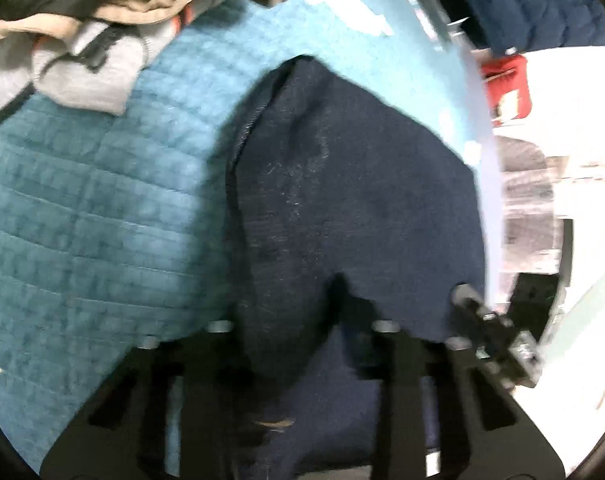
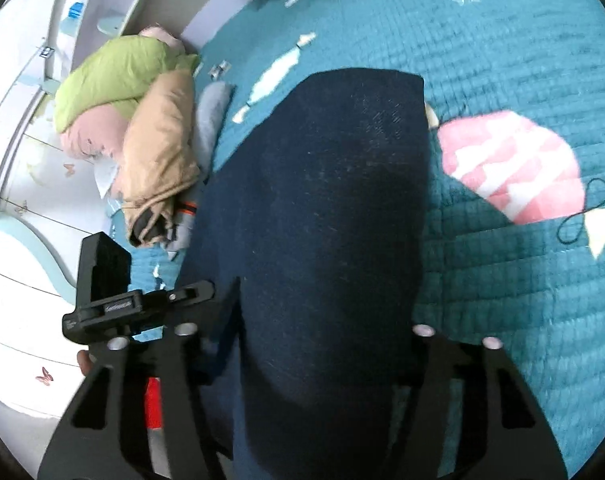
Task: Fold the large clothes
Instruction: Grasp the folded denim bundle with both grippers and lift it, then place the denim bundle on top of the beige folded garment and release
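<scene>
On the teal quilt (image 2: 502, 280), both grippers apparently pinch the navy garment (image 2: 322, 200)

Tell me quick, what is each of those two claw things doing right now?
Left gripper: closed on the dark navy garment.
Right gripper: the same navy garment sits between its fingers; whether they pinch it cannot be told.

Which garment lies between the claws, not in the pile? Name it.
The dark navy garment, spread flat on the teal quilt; the tan and green ones sit bundled aside.
</scene>
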